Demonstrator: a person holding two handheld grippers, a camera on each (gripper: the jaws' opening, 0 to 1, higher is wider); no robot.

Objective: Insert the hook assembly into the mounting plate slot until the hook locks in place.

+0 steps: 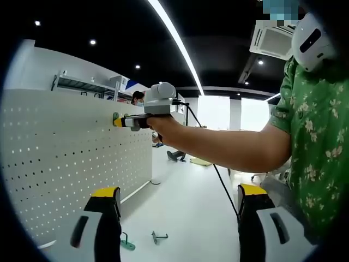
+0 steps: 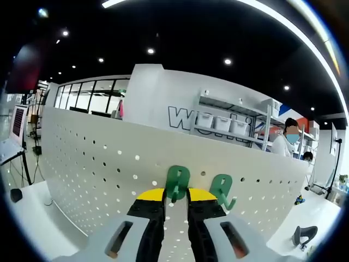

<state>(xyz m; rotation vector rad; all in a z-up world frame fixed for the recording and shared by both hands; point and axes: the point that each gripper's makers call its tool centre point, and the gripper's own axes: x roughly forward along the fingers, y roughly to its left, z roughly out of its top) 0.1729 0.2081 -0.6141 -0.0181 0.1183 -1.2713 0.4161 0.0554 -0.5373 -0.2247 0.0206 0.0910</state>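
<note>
With arm outstretched, right gripper (image 2: 176, 203) pinches green hook (image 2: 177, 183) against pegboard (image 2: 98, 164).

A black ceiling (image 2: 180, 33) runs overhead, dotted with small round spotlights (image 2: 150, 51) and crossed by a long bright light strip (image 1: 173, 38). A ceiling air unit (image 1: 271, 39) hangs near it. The floor (image 1: 185, 202) is pale and glossy. Bright windows (image 1: 214, 112) glow at the far end. A white wall (image 2: 163, 103) bears grey lettering, beside a shelf (image 2: 229, 124) of white bins.
</note>
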